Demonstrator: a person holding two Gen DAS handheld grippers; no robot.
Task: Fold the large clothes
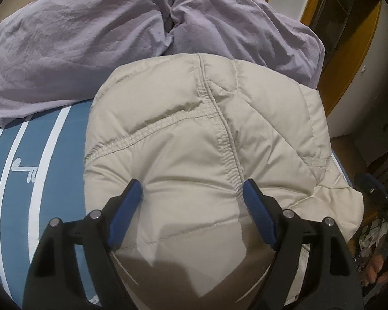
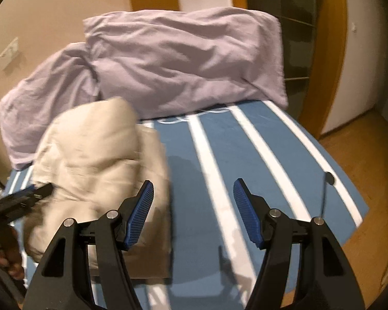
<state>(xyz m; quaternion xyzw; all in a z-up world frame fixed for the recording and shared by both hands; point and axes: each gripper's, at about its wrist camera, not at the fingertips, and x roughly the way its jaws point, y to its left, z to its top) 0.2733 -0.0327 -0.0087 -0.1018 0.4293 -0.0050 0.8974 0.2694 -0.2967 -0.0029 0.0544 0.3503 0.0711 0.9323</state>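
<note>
So the beige puffy jacket (image 1: pixel 194 155) sits bunched on the striped bed (image 2: pixel 219 160), long axis running toward the purple pillows (image 1: pixel 64 51). Left hand-held gripper (image 1: pixel 192 190) hovers over it, jaws apart; right hand-held gripper (image 2: pixel 194 191) spread wide too, holding nothing.

Bed surface: blue cover (image 2: pixel 214 155) with white lengthwise stripes, runs under and ahead of the jaws. Two lilac pillows (image 2: pixel 183 62) at the far end, ahead of the jaws, side by side and touching, against a beige wall (image 2: pixel 51 25). Pale wall plate (image 2: pixel 10 50) on that wall, ahead-left of the jaws; possibly a switch, blurred. Wooden door frame (image 2: pixel 331 59), orange-brown, ahead-right, dark opening inside it. White wall (image 2: pixel 370 46) further right. Brown floor (image 2: pixel 370 170) right of the jaws. Light warm, indoor
</note>
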